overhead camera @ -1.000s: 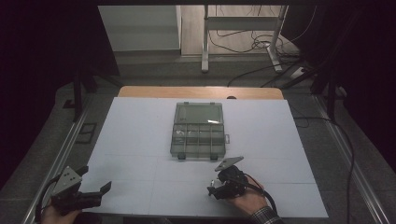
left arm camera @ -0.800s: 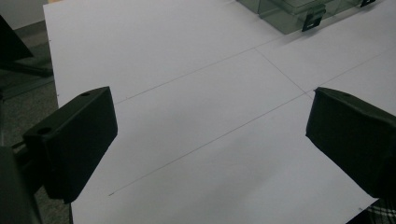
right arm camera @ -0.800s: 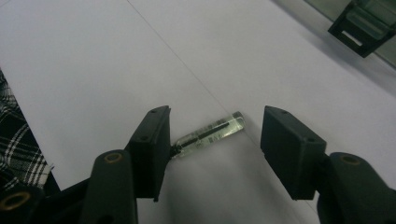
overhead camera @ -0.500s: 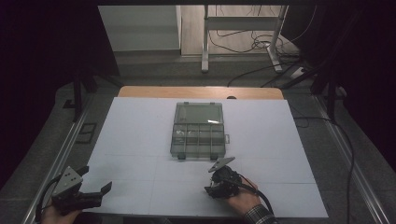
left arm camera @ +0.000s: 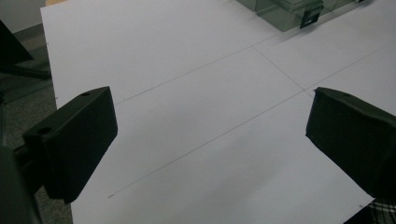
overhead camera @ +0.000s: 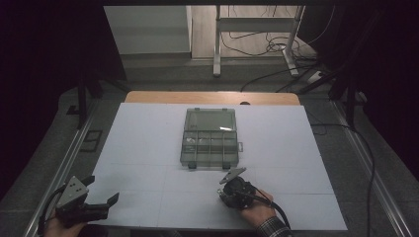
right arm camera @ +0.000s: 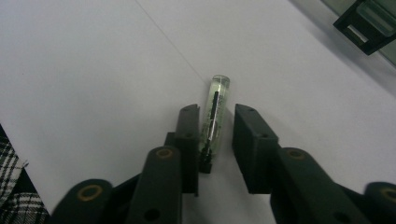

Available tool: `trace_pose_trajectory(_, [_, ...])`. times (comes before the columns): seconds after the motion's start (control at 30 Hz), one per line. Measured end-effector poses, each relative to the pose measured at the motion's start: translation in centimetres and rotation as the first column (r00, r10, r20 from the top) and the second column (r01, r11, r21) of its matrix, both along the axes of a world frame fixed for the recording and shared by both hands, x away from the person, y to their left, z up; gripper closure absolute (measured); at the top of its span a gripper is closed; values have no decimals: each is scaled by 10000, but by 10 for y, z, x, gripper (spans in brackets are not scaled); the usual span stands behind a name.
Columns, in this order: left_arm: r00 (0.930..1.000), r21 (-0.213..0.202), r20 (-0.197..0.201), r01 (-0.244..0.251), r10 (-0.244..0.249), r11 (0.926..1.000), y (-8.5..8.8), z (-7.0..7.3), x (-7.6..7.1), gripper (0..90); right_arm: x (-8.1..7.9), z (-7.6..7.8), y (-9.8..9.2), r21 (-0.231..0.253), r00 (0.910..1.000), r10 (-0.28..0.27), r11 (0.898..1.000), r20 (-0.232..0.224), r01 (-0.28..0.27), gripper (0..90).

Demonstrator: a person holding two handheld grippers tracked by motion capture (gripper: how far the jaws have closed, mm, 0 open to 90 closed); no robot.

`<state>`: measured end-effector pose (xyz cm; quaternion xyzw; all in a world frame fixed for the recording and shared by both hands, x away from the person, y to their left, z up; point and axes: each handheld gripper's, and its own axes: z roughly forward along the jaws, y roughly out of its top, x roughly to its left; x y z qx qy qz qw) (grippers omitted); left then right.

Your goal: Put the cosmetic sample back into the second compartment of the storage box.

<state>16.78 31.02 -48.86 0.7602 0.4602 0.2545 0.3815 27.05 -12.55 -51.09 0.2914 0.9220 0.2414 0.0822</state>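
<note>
I see a white board (overhead camera: 148, 143) crossed by thin pencil lines covering the table, with a strip of wooden tabletop (overhead camera: 212, 97) showing along its far edge. A clear plastic compartment box (overhead camera: 209, 138) sits on the board, and a small glass vial (right arm camera: 214, 114) with a dark cap lies flat just on my side of that box.
</note>
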Motion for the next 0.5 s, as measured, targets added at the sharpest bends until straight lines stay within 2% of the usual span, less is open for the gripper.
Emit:
trace_pose_trajectory(0.13, [10000, 33, 8, 13, -13, 10000, 0, 0, 0, 26, 0, 0, 0, -20, 9999, 120, 9999, -52, -120, 800])
trace_pose_trajectory(0.23, [10000, 32, 2, 20, -20, 10000, 0, 0, 0, 26, 0, 0, 0, -91, 9998, 200, 9998, -24, -200, 804])
trace_pose_trajectory(0.5, [10000, 43, 4, 38, -38, 10000, -1, 0, 0, 26, 3, 1, -2, 132, 9996, 64, 9999, -271, -60, 810])
